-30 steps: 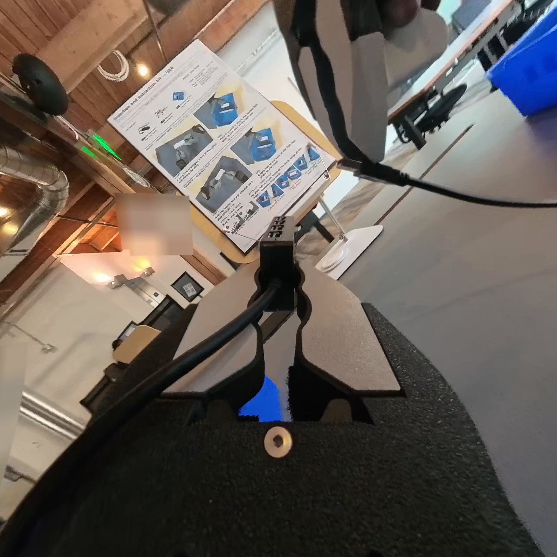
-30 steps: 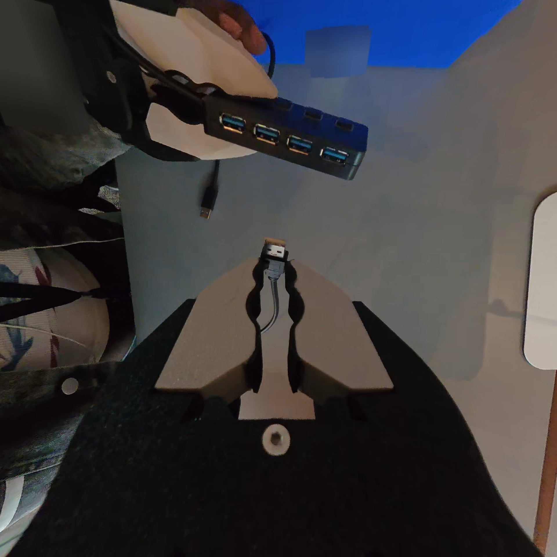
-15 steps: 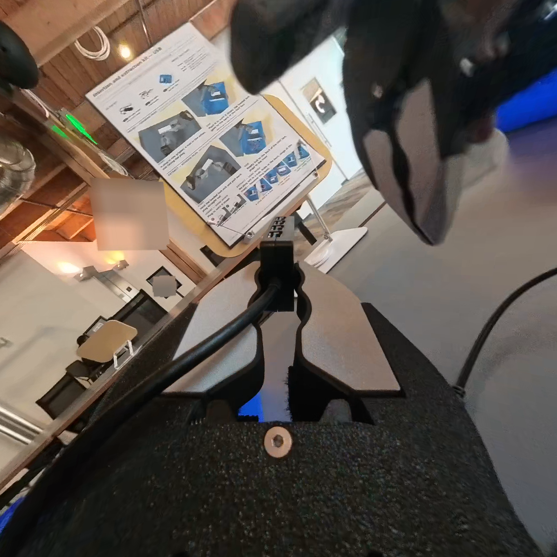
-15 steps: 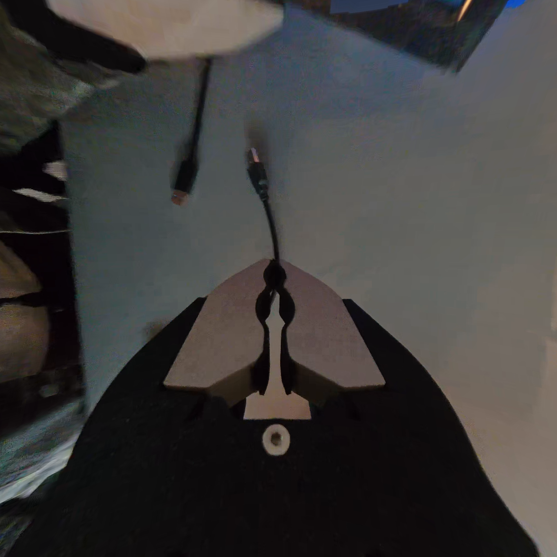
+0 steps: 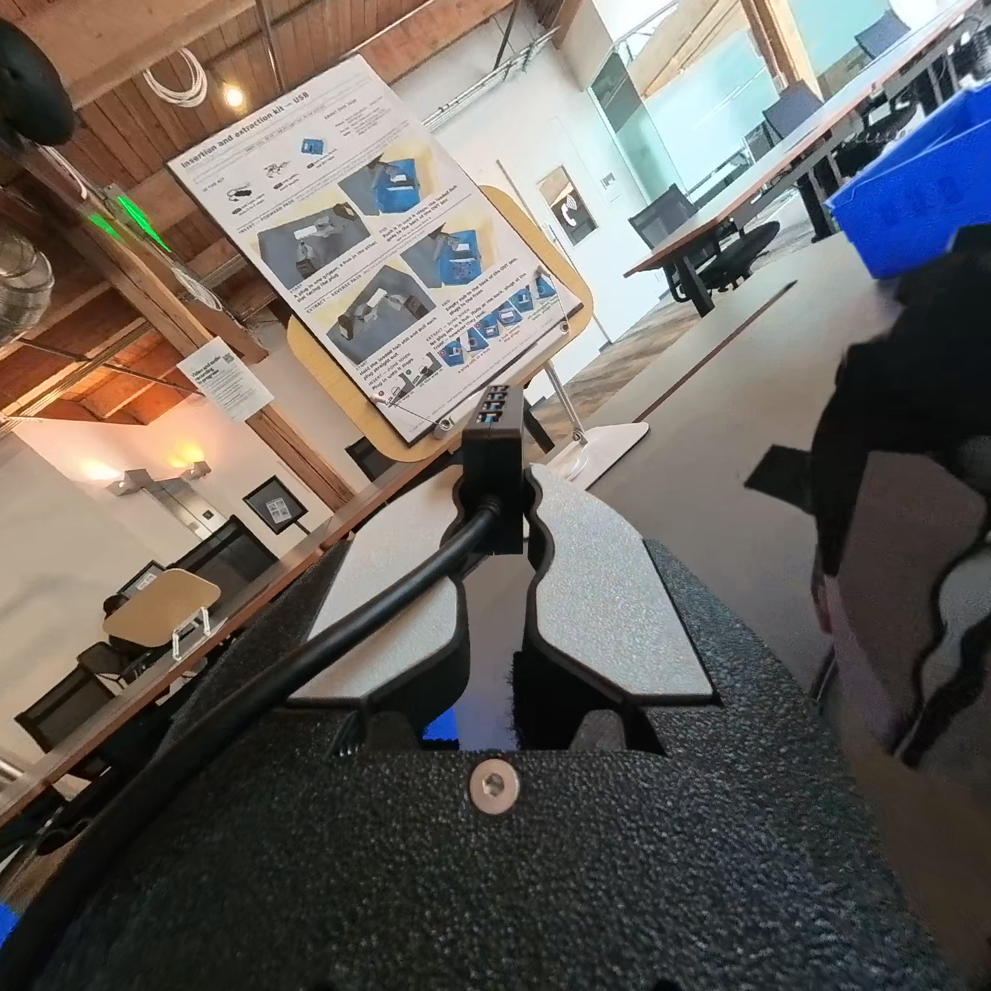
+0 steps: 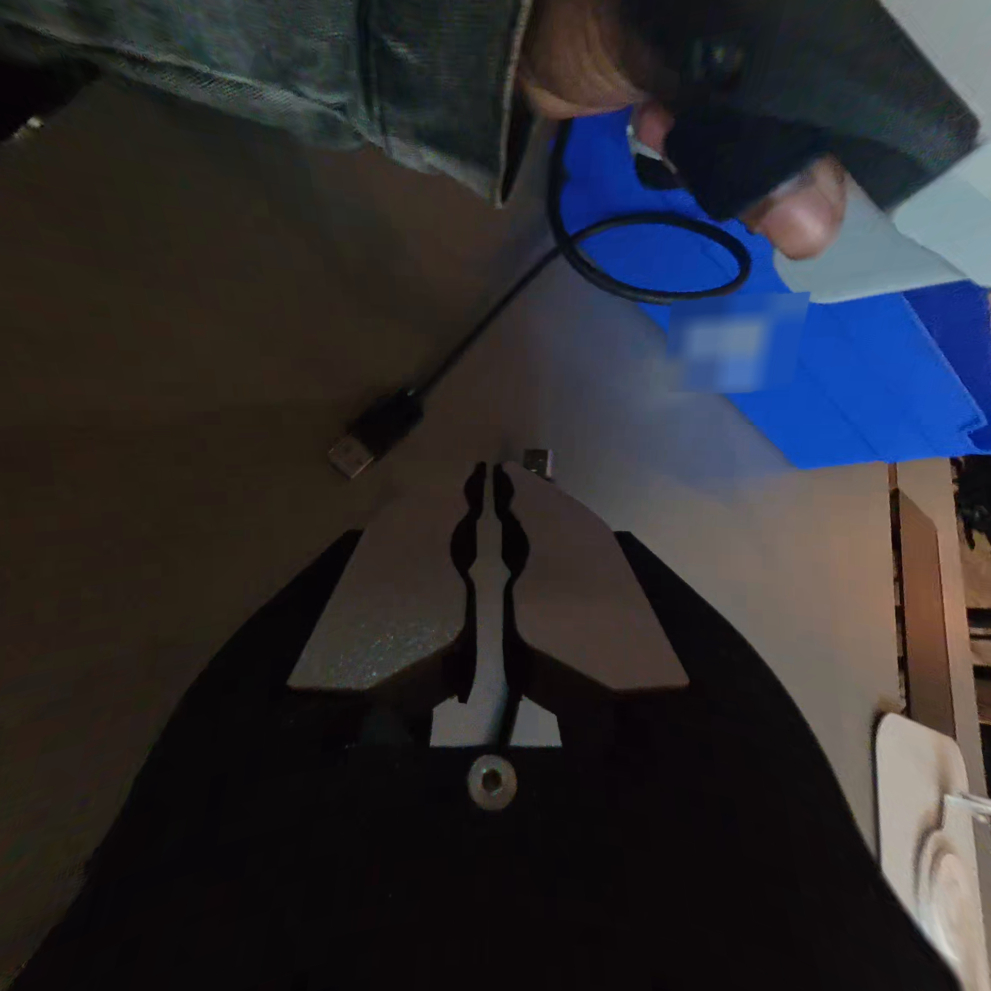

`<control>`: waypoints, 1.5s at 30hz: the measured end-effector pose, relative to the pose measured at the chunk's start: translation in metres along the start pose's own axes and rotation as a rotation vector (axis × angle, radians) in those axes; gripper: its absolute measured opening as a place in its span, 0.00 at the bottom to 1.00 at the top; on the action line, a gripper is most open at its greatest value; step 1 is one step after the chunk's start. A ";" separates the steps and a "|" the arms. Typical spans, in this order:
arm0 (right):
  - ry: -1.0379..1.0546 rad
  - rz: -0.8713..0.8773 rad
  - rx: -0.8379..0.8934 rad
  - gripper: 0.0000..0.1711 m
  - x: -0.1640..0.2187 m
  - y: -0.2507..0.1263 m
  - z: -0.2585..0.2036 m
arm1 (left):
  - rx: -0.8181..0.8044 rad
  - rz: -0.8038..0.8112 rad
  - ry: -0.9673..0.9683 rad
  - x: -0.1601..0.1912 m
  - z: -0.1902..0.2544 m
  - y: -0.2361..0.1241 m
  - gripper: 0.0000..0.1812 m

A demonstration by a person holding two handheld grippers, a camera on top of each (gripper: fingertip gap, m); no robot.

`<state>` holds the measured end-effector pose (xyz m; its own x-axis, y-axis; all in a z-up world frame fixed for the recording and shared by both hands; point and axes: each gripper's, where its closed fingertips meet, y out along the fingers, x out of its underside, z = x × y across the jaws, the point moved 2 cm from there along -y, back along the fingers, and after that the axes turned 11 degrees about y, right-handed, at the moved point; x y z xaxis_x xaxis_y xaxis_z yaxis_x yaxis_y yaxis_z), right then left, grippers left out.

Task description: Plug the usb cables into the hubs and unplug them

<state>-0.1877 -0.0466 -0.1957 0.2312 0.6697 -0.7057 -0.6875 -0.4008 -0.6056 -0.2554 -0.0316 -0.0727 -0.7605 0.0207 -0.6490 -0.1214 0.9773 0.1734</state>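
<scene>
**Hub held up in the left fingers, plug loose by the right**

The left gripper [image 5: 492, 496] has its fingers clamped on the black USB hub [image 5: 493, 445]; the hub stands end-on above the grey worktop [image 5: 751, 386], its blue ports in a row along the top face, its thick black cable [image 5: 375, 616] trailing back over the left finger; that cable's plug [image 6: 370, 442] hangs free past a loop. The right gripper [image 6: 492, 472] has its fingers nearly together with only a thin slit between them and nothing pinched at the tips; a silver plug tip [image 6: 538, 461] shows just beyond its right finger, lying on the worktop. Ahead of the hub stands an instruction sheet [image 5: 370, 257] on a stand; a blue bin [image 5: 922, 177] sits at the far right edge; bare worktop lies between them.
</scene>
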 end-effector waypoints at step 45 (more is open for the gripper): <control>0.243 -0.076 -0.330 0.09 0.033 0.037 0.042 | 0.010 -0.015 -0.011 0.013 -0.003 -0.002 0.10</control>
<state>-0.2346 -0.0131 -0.2257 0.4555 0.5538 -0.6971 -0.4140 -0.5615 -0.7165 -0.2670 -0.0336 -0.0789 -0.7515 0.0082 -0.6597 -0.1263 0.9796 0.1561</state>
